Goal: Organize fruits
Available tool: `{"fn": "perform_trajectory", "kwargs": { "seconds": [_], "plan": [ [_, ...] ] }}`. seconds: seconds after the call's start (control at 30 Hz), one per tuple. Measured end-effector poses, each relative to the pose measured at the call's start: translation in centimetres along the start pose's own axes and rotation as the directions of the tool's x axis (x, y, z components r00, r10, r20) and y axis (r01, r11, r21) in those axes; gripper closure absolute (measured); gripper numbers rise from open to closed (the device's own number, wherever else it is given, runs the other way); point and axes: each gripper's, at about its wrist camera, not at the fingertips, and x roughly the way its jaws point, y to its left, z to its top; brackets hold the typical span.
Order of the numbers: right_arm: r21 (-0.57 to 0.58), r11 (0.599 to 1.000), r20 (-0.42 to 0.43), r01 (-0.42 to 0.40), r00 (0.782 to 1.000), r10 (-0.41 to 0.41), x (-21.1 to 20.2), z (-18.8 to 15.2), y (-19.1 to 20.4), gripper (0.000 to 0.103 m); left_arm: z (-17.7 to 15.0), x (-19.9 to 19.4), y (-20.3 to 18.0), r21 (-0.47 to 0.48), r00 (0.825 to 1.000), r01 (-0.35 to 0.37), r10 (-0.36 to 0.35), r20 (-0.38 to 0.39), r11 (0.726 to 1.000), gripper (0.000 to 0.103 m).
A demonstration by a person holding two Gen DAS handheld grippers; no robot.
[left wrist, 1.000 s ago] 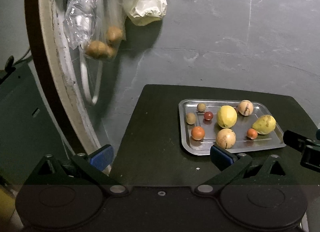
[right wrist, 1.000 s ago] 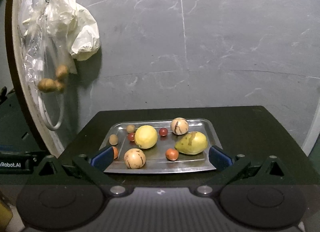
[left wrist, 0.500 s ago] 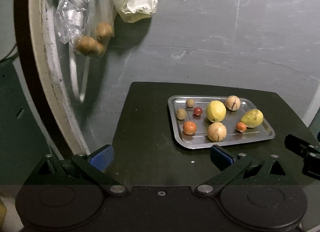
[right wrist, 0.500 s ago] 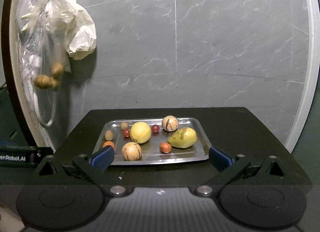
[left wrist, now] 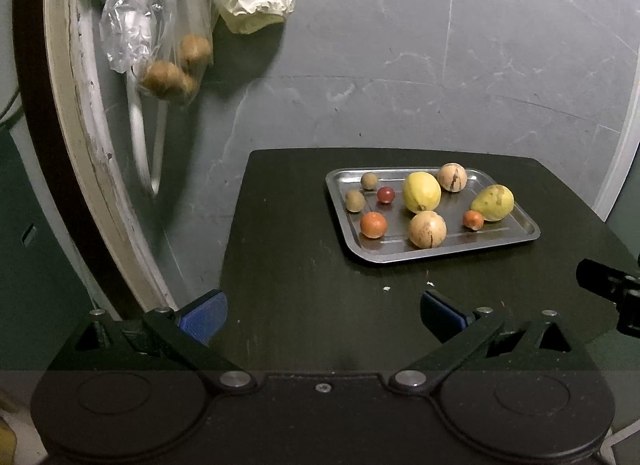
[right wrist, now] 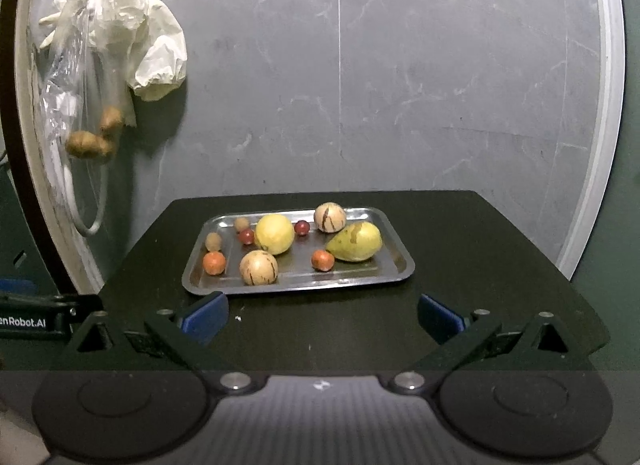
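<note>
Fruits sit loose on the steel tray (right wrist: 396, 255), which lies on the dark bench (right wrist: 480, 265) ahead of both tools. From my right gripper (right wrist: 322, 315) the tray is straight ahead, just beyond the fingers, long axis running across my view. From my left gripper (left wrist: 323, 315) it lies ahead and off to the right, farther away. I judge the right one nearer and better lined up. Both sets of fingers are spread wide and hold nothing. The pear-shaped yellow fruit (right wrist: 354, 242) points its narrow end left along the tray. The second small red fruit (right wrist: 302, 227) shows only in the right view; the lemon-like fruit (left wrist: 421, 192) hides it from the left. I cannot name the brown lumps in the hanging bag (left wrist: 160, 25).
</note>
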Motion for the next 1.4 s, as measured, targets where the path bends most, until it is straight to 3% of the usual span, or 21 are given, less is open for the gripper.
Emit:
{"fn": "perform_trajectory", "kwargs": {
  "seconds": [1.4],
  "plan": [
    [-0.002, 1.000, -0.038, -0.021, 0.999, 0.021, 0.1, -0.3, -0.8, 0.000, -0.6, -0.3, -0.2, 0.007, 1.000, -0.008, 0.008, -0.012, 1.000, 0.001]
  ]
}}
